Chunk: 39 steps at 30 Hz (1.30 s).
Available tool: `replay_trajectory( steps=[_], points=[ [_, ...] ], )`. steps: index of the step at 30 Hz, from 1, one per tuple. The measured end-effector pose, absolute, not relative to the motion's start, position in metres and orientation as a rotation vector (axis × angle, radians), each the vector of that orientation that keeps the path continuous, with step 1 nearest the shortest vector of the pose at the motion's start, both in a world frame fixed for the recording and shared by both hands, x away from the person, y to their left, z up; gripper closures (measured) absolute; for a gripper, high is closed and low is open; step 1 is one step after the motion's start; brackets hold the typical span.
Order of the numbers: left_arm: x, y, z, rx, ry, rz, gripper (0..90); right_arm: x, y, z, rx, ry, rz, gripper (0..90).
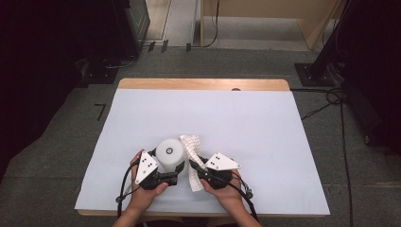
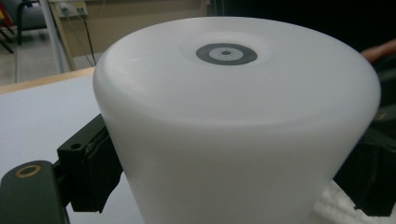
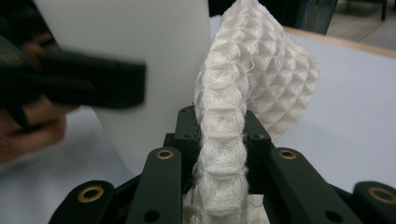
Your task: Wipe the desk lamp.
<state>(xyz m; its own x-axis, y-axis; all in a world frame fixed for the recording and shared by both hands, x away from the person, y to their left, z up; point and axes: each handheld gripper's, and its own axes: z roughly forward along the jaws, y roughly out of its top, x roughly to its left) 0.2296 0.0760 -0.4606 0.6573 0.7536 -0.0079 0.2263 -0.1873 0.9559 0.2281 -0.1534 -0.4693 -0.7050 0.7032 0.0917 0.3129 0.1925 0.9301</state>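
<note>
Near the front edge of the table [image 1: 265, 123], the left gripper [image 1: 176, 174] has its fingers [image 2: 88, 172] clamped on either side of an upside-down white cup [image 1: 169, 154] (grey ring mark on top). Just right of it, the right gripper [image 1: 195, 168] pinches a white waffle-weave cloth [image 1: 191, 158] tightly, and the cloth drapes against the cup.

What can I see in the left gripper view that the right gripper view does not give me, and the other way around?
The left gripper view gives the top of the white cup-shaped object, with a grey ring mark at its centre, and a black jaw pressed against each of its sides. The right gripper view gives the white waffle-textured cloth pinched between the right gripper jaws, its free end rising and curling over. Both views share the white cup-shaped object, the pale sheet covering the table and a strip of the wooden table edge behind it.
</note>
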Motion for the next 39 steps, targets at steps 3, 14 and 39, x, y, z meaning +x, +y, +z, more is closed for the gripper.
replay_trajectory(
  steps=[3, 14, 39],
  points=[
    [0.23, 0.072, -0.464, 1.765, 0.782, 0.572, 8.6, 0.223, -0.155, -0.458, 0.913, 2.075, 1.542, 74.1],
    [0.23, 0.08, -0.457, 1.725, 0.755, 0.574, 8.6, 0.228, -0.151, -0.471, 0.937, 2.164, 1.497, 73.9],
    [0.231, 0.073, -0.467, 1.778, 0.72, 0.569, 8.6, 0.225, -0.16, -0.452, 0.903, 2.085, 1.571, 73.9]
  ],
)
